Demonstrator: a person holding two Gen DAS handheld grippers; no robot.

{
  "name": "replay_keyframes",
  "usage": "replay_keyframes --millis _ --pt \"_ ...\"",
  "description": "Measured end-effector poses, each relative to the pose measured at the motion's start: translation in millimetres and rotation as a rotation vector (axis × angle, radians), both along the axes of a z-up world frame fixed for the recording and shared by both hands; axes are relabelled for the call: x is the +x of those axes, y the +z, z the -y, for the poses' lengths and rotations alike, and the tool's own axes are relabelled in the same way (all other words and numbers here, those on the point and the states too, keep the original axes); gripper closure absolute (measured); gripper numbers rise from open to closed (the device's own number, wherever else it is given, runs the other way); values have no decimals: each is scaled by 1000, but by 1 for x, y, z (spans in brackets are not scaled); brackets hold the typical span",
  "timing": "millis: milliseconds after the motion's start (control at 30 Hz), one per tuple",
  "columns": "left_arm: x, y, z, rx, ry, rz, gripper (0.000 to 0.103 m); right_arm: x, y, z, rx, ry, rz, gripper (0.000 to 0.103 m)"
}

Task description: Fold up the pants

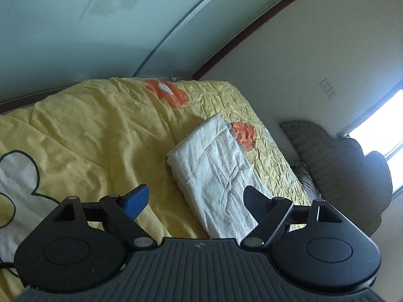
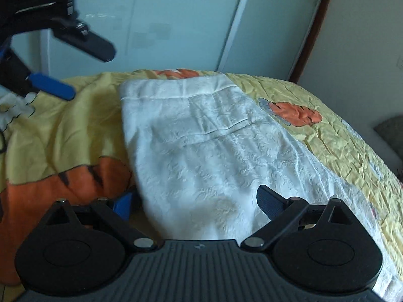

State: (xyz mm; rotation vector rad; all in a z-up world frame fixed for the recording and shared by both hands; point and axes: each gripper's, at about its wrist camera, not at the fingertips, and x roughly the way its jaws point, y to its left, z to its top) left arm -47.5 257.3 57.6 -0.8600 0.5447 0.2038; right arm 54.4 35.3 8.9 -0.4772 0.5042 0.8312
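Note:
The white textured pants [image 1: 216, 173] lie folded into a long rectangle on the yellow bedspread [image 1: 95, 130]. In the right wrist view the pants [image 2: 214, 151] fill the middle, waistband at the far end. My left gripper [image 1: 194, 201] is open and empty, raised above the bed to the left of the pants. It also shows in the right wrist view [image 2: 85, 68] at the upper left, fingers apart. My right gripper [image 2: 194, 201] is open and empty, just above the near end of the pants.
The bedspread [image 2: 340, 138] has orange cartoon patches. Pale sliding wardrobe doors [image 2: 163, 25] stand behind the bed. A grey scalloped headboard [image 1: 347, 166] and a bright window [image 1: 382, 115] are at the right, with wall sockets [image 1: 328, 89] above.

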Motion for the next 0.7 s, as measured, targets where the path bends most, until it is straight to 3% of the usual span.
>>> replay_keyframes --millis 200,233,333,467,533,700 --pt "8 -18 -1 -128 7 -12 20 28 -1 -15 102 -83 -126 5" --pt "9 -19 -4 -161 15 -10 20 32 -2 -10 146 -89 -169 11" --pt "17 -24 -9 -248 30 6 16 44 -3 14 314 -100 -293 15" --pt "42 -26 -3 -288 21 7 15 65 -14 52 590 -139 -496 23" --pt "56 -26 3 -274 18 -1 15 63 -19 57 628 -129 -492 23" --pt "89 -25 13 -175 48 -27 14 51 -15 45 547 -123 -399 23"
